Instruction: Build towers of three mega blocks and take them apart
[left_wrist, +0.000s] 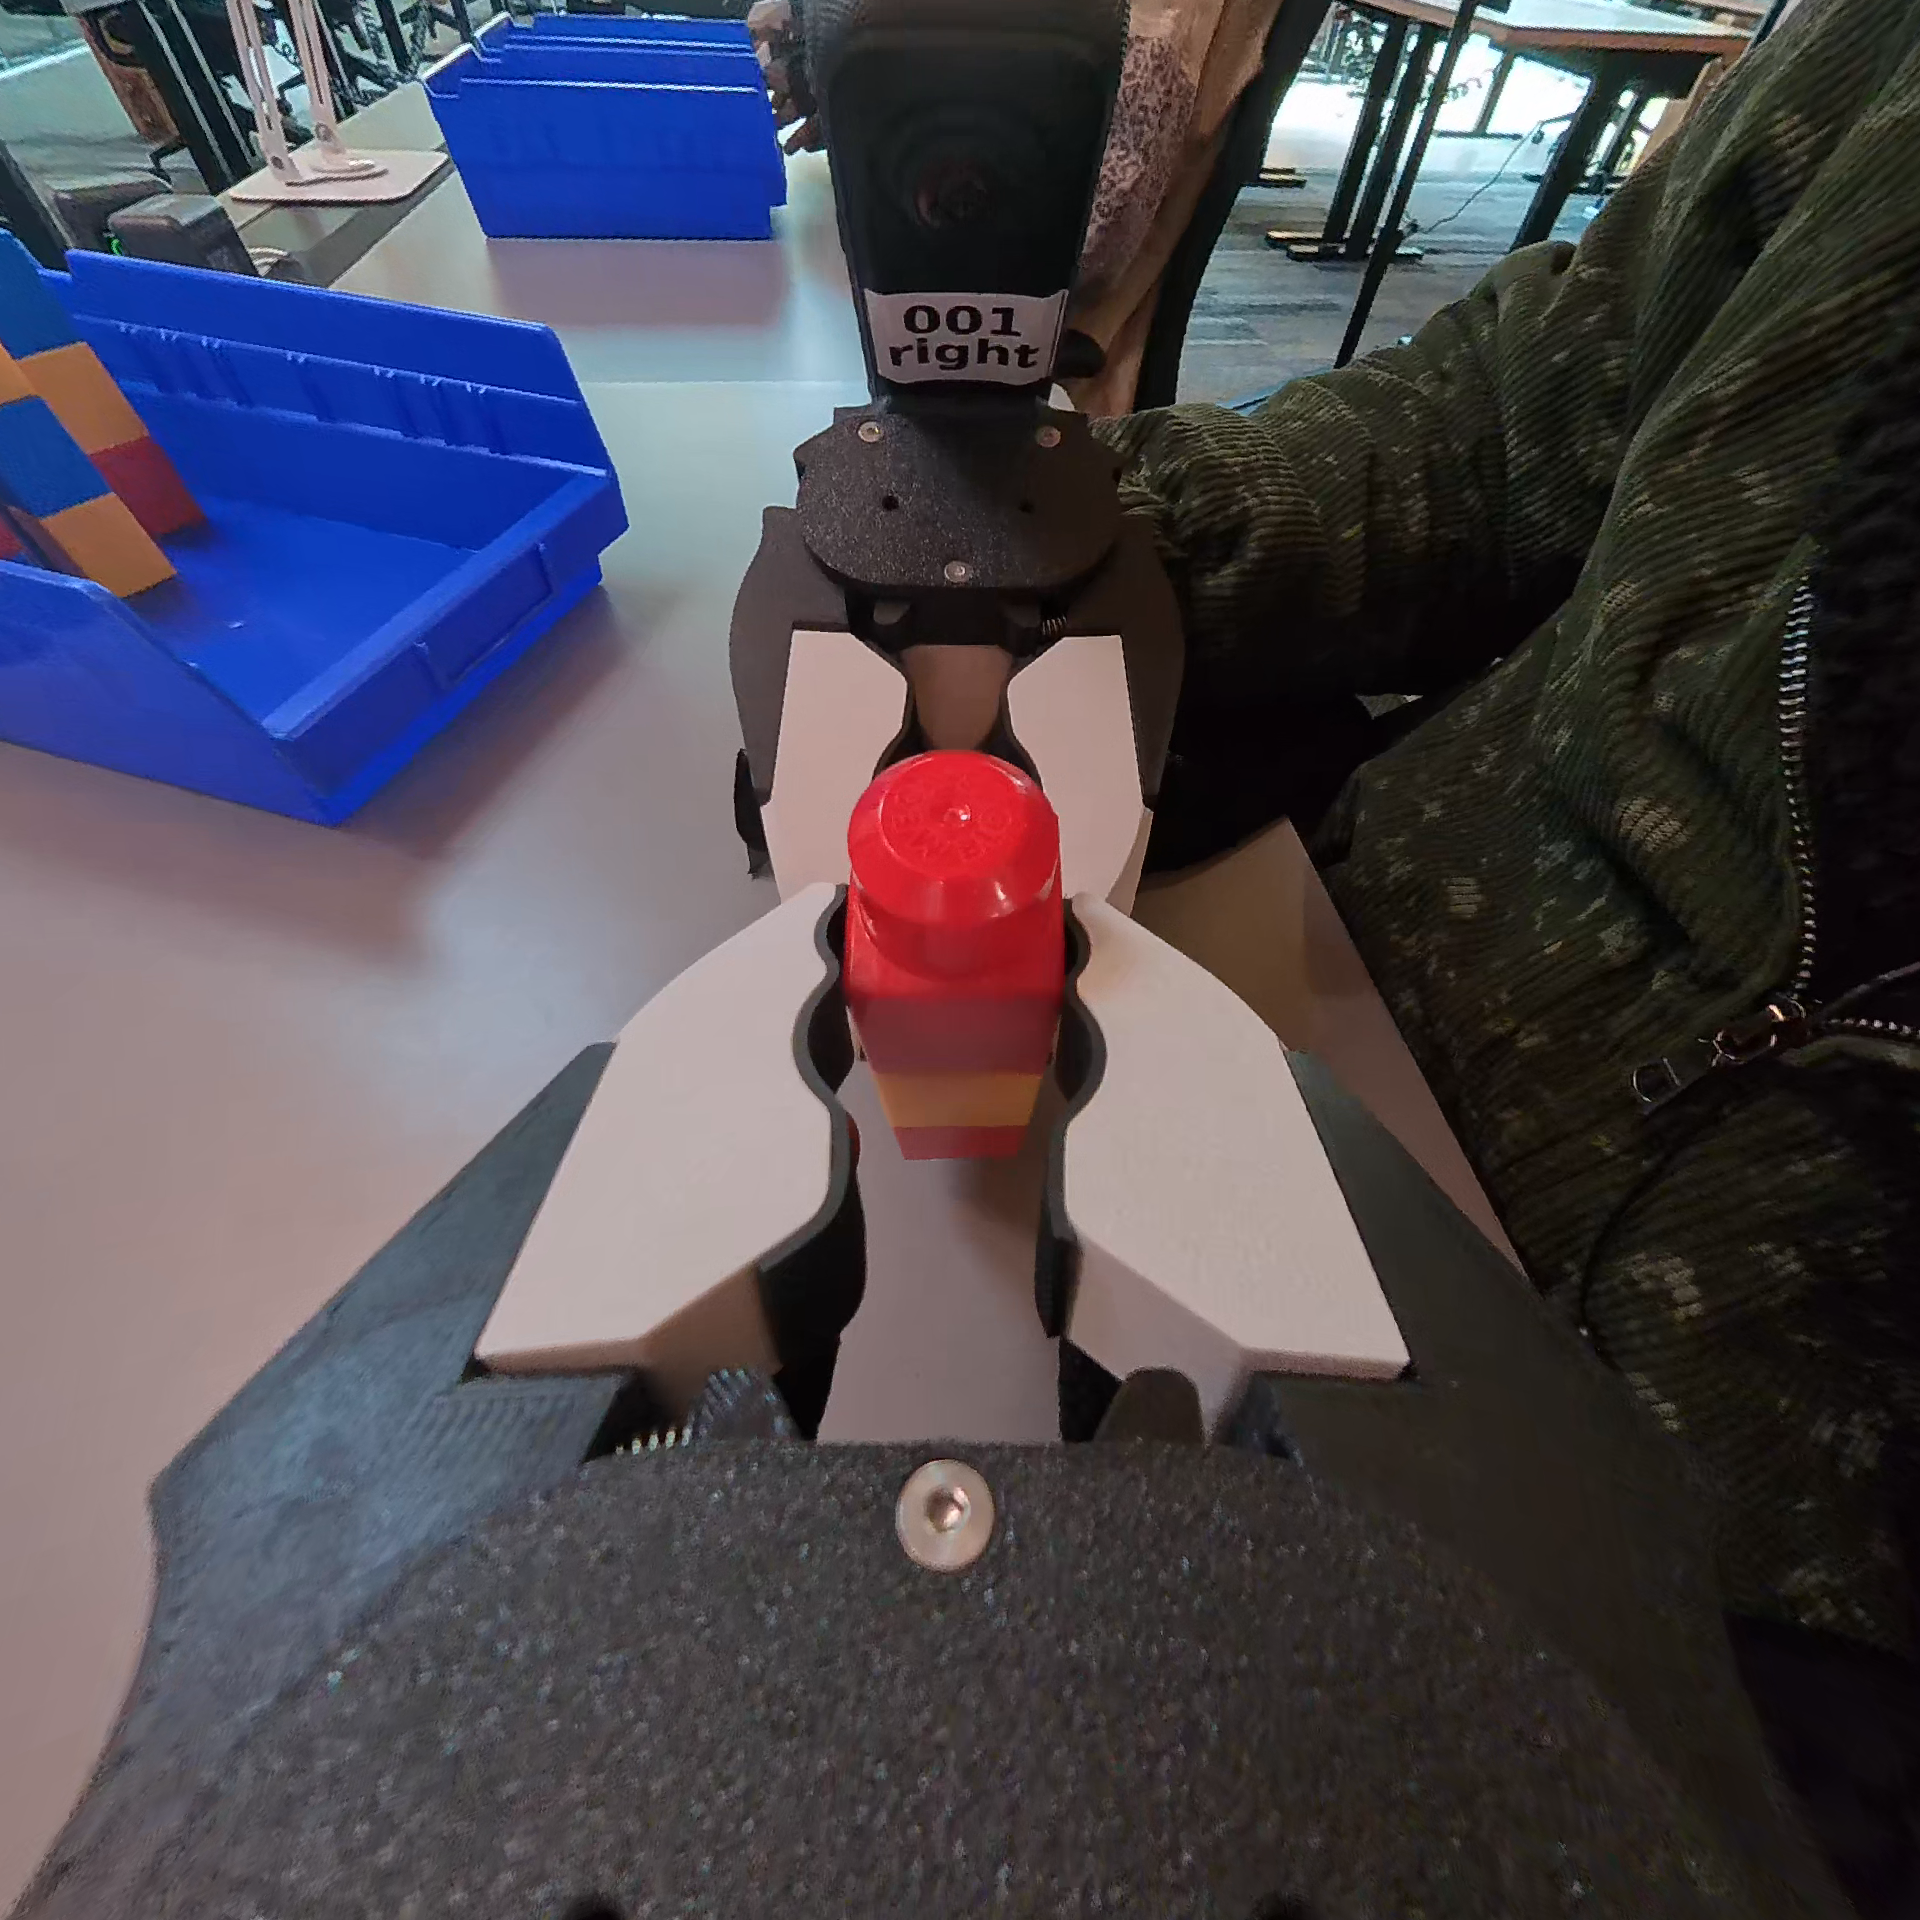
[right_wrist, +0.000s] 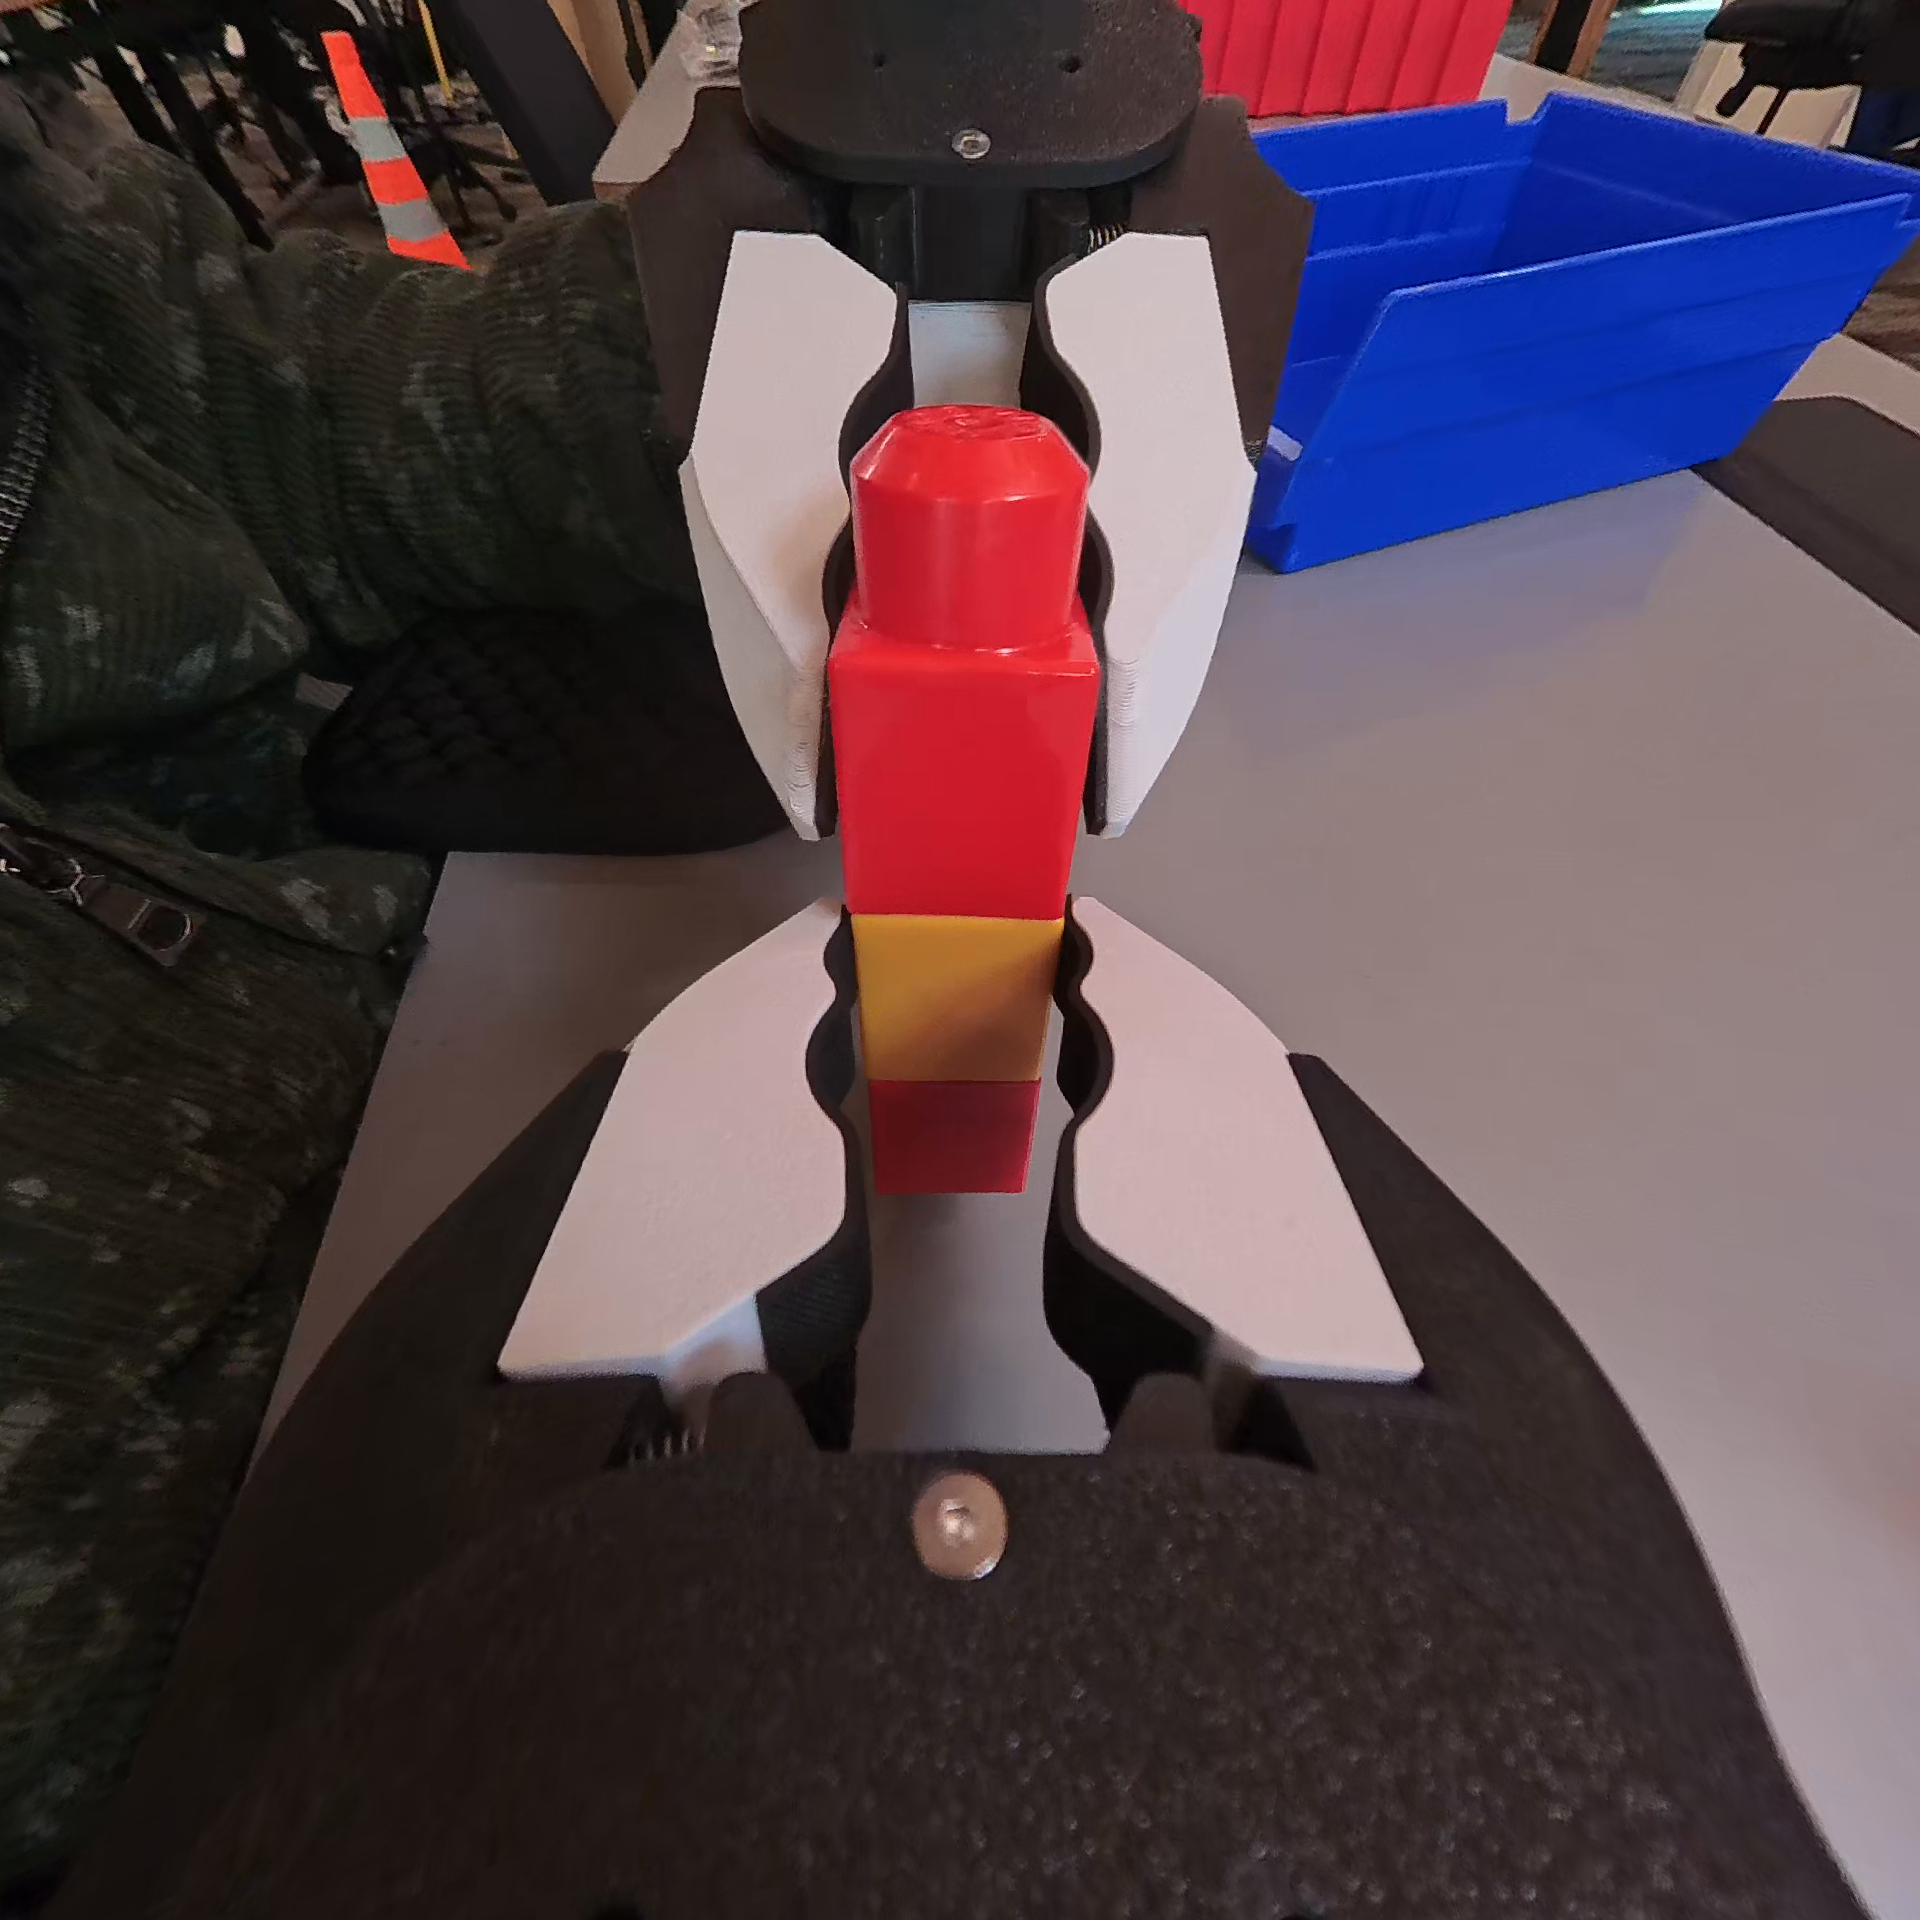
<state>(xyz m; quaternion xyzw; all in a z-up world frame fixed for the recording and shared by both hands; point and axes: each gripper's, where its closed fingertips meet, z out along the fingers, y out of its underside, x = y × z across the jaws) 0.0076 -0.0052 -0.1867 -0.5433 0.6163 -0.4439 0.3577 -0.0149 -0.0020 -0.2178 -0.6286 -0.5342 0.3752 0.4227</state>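
A: Start at the tongs. What is each one doing?

B: The left gripper (left_wrist: 954, 971) is pinched on the top red block (left_wrist: 954, 935) of the tower (left_wrist: 954, 997), its white fingers (left_wrist: 727, 1091) pressed against both sides just under the round stud. The right gripper (right_wrist: 956, 997) comes in from the opposite side and is clamped lower, on the yellow block (right_wrist: 954, 992).

A: So both hold the same stack?

B: Yes. From the right wrist view it reads red on top, yellow in the middle, a dark red block (right_wrist: 954, 1132) at the bottom. The left wrist view shows one more darker band under the top block, but the steep angle makes it hard to say whether that is shade or another piece.

A: Where does the tower stand?

B: Upright over the grey table (left_wrist: 312, 987), between the two facing grippers. Whether its base touches the table, I cannot tell.

A: And around them?

B: A blue bin (left_wrist: 364, 623) sits to the left on the table, with a stack of blue, orange and red blocks (left_wrist: 83, 468) leaning inside. A second blue bin (left_wrist: 613, 145) lies farther back. The person's green sleeve (left_wrist: 1455, 540) reaches in behind the right gripper. In the right wrist view an orange cone (right_wrist: 400, 177) stands in the background.
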